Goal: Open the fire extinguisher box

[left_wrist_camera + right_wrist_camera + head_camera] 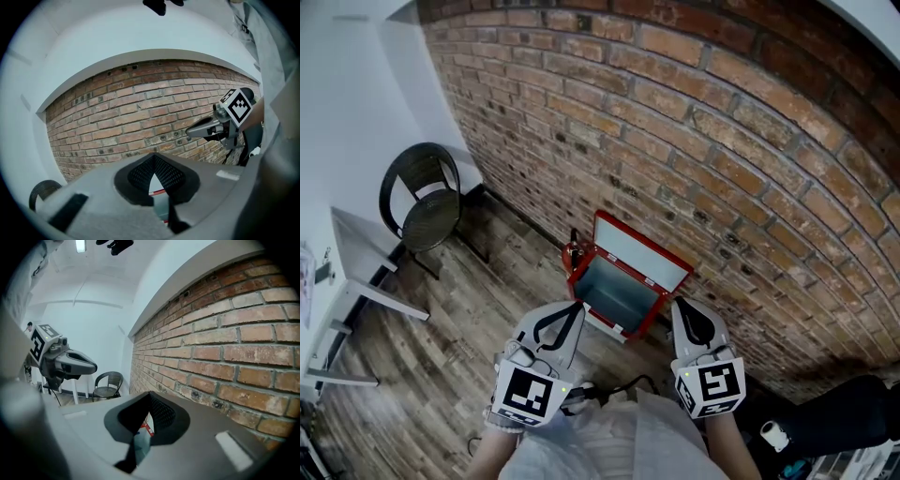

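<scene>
Red fire extinguisher box [617, 294] stands at the floor's [441, 328] edge against the brick wall [722, 141], lid [643, 253] already raised, so I judge opening done; left tongs [573, 313] and right tongs [685, 313] hover near, both clenched empty, needing only withdrawal.

Brick wall [722, 141], plank floor [441, 375], black chair [427, 202], perhaps white desk [367, 267]

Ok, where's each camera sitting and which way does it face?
Head view: on the head, steeply down at the open fire extinguisher box by the brick wall; left gripper, right gripper show.
Left gripper view: along its shut jaws at the wall; right gripper at right.
Right gripper view: along its shut jaws toward the chair; left gripper at left.
All share the wall.
</scene>
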`<state>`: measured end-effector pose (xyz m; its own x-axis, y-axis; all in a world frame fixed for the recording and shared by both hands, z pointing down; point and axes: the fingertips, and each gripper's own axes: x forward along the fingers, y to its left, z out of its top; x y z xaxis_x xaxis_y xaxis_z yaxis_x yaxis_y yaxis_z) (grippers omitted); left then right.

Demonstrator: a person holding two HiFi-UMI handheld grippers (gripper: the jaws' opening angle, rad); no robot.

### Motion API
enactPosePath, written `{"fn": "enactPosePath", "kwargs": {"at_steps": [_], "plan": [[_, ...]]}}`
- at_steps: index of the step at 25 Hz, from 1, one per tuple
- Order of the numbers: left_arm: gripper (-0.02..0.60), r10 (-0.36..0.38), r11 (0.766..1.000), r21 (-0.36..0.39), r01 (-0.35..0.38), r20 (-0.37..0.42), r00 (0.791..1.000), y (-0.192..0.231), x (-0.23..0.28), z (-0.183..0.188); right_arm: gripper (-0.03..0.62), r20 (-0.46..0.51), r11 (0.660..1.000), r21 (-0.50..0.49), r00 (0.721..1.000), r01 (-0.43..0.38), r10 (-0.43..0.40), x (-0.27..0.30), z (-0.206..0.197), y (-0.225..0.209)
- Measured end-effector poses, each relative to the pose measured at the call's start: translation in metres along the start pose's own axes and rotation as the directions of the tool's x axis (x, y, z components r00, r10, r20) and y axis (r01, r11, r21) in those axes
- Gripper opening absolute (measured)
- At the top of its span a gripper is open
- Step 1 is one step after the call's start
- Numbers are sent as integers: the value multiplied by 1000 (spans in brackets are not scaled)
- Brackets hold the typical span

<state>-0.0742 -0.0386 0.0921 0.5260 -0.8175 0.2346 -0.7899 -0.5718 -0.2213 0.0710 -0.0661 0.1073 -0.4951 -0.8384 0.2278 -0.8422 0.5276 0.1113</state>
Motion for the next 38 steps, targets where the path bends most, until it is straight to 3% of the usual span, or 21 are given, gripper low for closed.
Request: {"fn": "enactPosePath", "kwargs": {"at_steps": [5,16,38], "plan": [[0,15,999,28,-15,8,1000,7,-3,7,6,14,1000,5,1000,12,-12,-8,4,-2],[0,29,1000,11,-29,30,999,10,-3,13,6,17,1000,-9,1000,6,-6,-8,8,1],[0,15,999,42,-15,5,1000,8,1,6,6,-3,999,-35,1000,-12,12,-1,4,6]]}}
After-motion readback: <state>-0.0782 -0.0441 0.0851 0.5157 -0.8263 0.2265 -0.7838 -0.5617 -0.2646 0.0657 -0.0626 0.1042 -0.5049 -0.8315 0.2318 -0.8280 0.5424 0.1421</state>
